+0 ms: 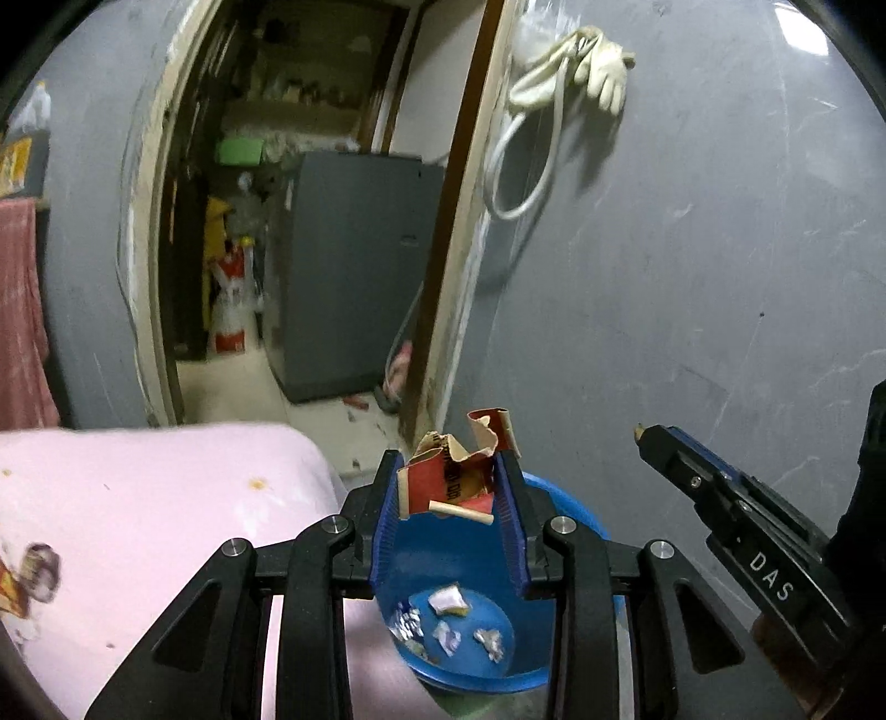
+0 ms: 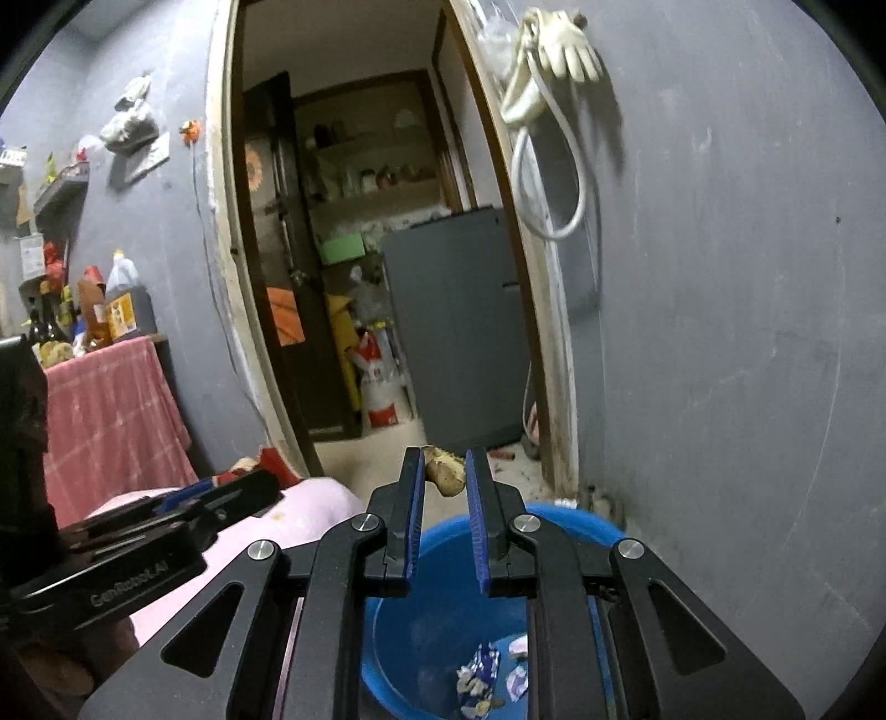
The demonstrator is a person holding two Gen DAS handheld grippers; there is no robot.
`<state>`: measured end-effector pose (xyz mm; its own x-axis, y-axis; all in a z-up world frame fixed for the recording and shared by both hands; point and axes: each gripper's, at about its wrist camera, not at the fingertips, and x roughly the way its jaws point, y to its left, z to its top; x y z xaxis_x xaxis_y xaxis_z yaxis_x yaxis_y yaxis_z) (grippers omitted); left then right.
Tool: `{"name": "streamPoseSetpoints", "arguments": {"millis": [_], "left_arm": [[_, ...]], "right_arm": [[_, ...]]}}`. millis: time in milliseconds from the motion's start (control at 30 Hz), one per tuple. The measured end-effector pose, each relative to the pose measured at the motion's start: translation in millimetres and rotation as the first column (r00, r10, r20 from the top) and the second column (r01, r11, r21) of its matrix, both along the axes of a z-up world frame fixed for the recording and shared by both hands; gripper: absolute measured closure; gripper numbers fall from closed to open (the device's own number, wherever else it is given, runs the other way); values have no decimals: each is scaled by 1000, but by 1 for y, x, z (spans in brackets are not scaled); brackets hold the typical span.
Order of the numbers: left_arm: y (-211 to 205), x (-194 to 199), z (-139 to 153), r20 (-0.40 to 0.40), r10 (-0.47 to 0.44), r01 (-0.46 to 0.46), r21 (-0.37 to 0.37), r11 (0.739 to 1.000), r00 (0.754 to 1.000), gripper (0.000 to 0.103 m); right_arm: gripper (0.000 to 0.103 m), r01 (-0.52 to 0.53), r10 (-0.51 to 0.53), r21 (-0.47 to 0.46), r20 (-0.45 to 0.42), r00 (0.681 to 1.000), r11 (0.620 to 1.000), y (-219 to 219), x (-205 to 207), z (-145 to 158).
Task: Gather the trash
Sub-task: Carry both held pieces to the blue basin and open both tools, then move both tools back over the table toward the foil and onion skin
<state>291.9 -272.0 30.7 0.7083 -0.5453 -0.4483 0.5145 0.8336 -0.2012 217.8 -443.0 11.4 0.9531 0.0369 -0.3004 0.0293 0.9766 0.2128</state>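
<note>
Your left gripper (image 1: pixel 449 487) squeezes a crumpled red carton (image 1: pixel 451 476) between its fingers, right over the blue bin (image 1: pixel 470 653). Your right gripper (image 2: pixel 446 476) pinches a brown scrap (image 2: pixel 446 473). Some wrappers (image 1: pixel 443 620) already lie inside; both pieces still need dropping.

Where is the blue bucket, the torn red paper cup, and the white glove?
blue bucket (image 1: pixel 476 662): left wrist view, inner floor.
torn red paper cup (image 1: pixel 443 482): left wrist view, red side.
white glove (image 2: pixel 573 47): right wrist view, palm.

One blue bin (image 1: pixel 548 498); four wrappers (image 1: pixel 448 601) inside.
</note>
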Motion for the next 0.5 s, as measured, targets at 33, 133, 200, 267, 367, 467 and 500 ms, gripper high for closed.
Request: {"name": "streamPoseSetpoints", "arguments": {"millis": [33,133,200,267,367,467,500], "left_arm": [[-2,4,-4,-22,-4,4,0,1000,1000,73],[-10,11,-16,-68,-6,8,24,1000,998,71],[-15,17,-24,-90,-4,8,47,999,996,64],[-16,19,-30,-104,-2,7,50,999,995,61],[-15,22,-37,-127,6,1,57,998,992,60],[-11,21,-37,-132,15,-7,58,998,991,57],[-8,20,-36,-127,18,-12,52,999,992,54]], "right_arm": [[89,-5,5,12,-10,1000,1000,-2,2,-3],[89,-25,28,52,-46,999,998,-9,10,-14],[89,-20,25,63,-77,997,998,-13,13,-22],[86,-16,23,74,-98,995,997,-17,13,-27],[81,-11,22,96,-109,994,995,-22,12,-31],[76,-7,19,107,-106,994,994,-25,11,-30],[76,-7,18,108,-104,994,994,-25,10,-29]]}}
